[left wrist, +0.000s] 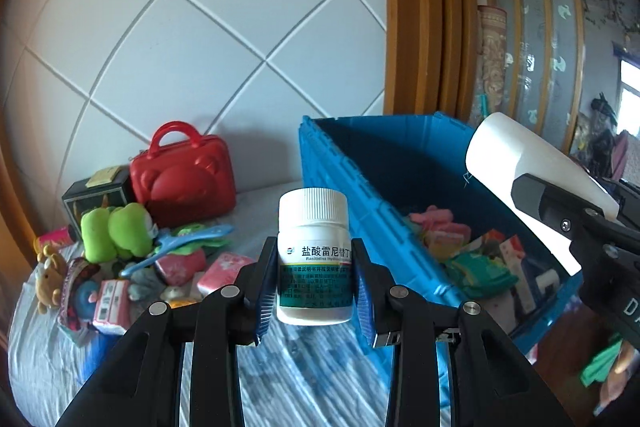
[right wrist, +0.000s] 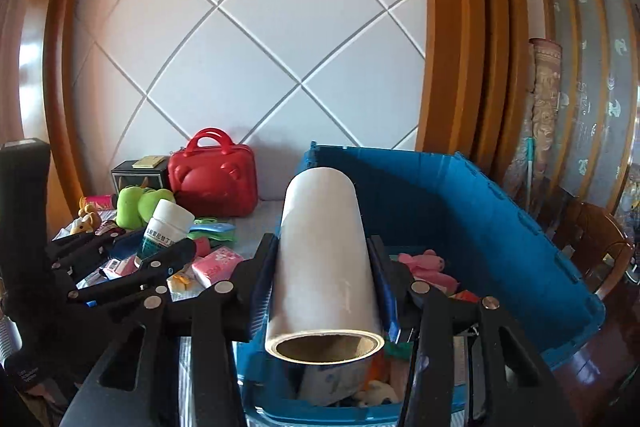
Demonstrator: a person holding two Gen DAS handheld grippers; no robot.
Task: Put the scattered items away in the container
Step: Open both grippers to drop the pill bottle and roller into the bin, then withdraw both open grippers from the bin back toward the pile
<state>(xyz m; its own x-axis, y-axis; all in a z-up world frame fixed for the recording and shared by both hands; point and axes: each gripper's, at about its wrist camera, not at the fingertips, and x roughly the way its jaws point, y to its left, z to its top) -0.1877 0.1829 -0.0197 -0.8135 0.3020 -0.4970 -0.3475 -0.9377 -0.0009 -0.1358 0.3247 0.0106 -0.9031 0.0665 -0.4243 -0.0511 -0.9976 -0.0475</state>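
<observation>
My left gripper [left wrist: 314, 291] is shut on a white pill bottle [left wrist: 314, 255] with a ribbed cap and a green-banded label, held upright above the striped bed cover, just left of the blue crate [left wrist: 360, 187]. My right gripper [right wrist: 324, 279] is shut on a white paper roll [right wrist: 324, 259] that points forward over the blue crate [right wrist: 500, 227]. The roll [left wrist: 520, 179] also shows at the right of the left wrist view. In the right wrist view the left gripper [right wrist: 160, 247] carries the bottle [right wrist: 166, 227] at the left. Several small items lie inside the crate.
A pile stays on the bed at the left: a red bear-shaped case [left wrist: 182, 175], a green plush [left wrist: 114, 231], a dark box [left wrist: 96, 195], a blue hanger [left wrist: 188, 247], pink tissue packs [left wrist: 226, 271] and a small bear toy [left wrist: 50, 279]. A padded headboard stands behind.
</observation>
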